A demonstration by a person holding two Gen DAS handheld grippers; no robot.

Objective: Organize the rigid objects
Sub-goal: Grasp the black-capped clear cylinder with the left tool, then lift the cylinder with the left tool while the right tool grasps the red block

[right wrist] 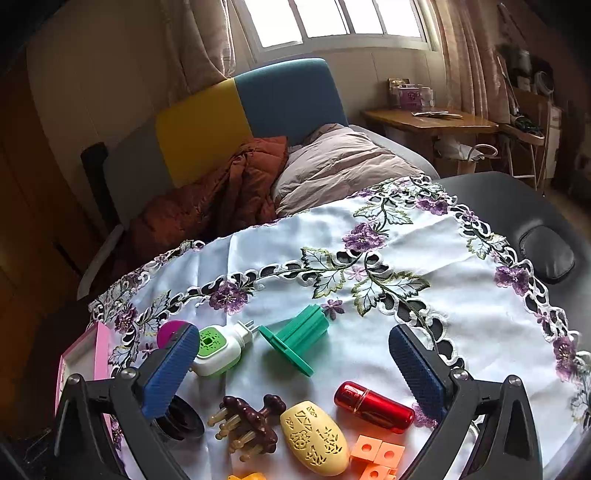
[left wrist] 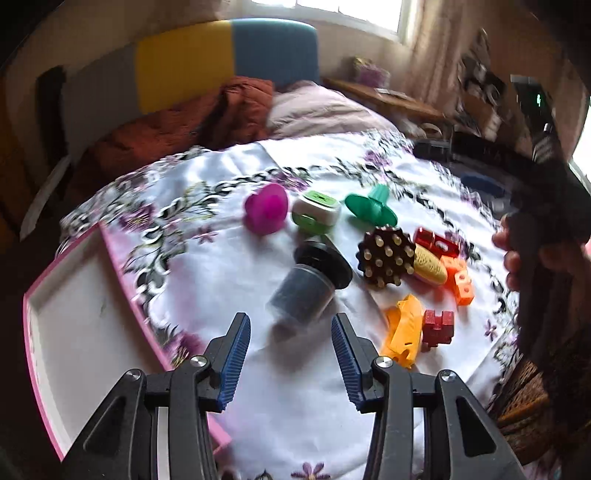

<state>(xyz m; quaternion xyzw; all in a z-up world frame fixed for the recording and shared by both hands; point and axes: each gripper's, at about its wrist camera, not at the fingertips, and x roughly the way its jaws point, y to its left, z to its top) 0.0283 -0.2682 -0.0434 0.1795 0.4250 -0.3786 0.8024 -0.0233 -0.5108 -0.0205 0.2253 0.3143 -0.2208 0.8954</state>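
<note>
A dark jar (left wrist: 301, 295) with a black lid lies on its side near the middle of the surface (left wrist: 295, 398), just ahead of the left tool (left wrist: 290, 328), whose blue-padded jaws stand partly apart with nothing between them. Beyond the jar sit a magenta cup (left wrist: 266, 208), a white and green plug-in device (left wrist: 316, 211) and a green flanged piece (left wrist: 371, 208) in a loose row. To the jar's right lie a brown studded massager (left wrist: 384, 256), a yellow patterned oval (left wrist: 428, 269), orange cube blocks (left wrist: 460, 280), a red block (left wrist: 437, 325) and a yellow-orange plastic piece (left wrist: 402, 332), close together. The right wrist view adds a shiny red capsule (right wrist: 373, 406) beside the oval.

A pink-rimmed white tray (left wrist: 66, 332) sits at the left edge, holding nothing.

The right tool (right wrist: 295, 369) hangs over the toys with its jaws wide and nothing in them.

A white cloth embroidered with purple flowers (right wrist: 369, 236) covers the dark padded surface. Behind stands a bed (right wrist: 332, 162) with a yellow and blue headboard, a rust blanket and a pale quilt, then a wooden desk (right wrist: 432, 122) under a curtained window (right wrist: 332, 22).
</note>
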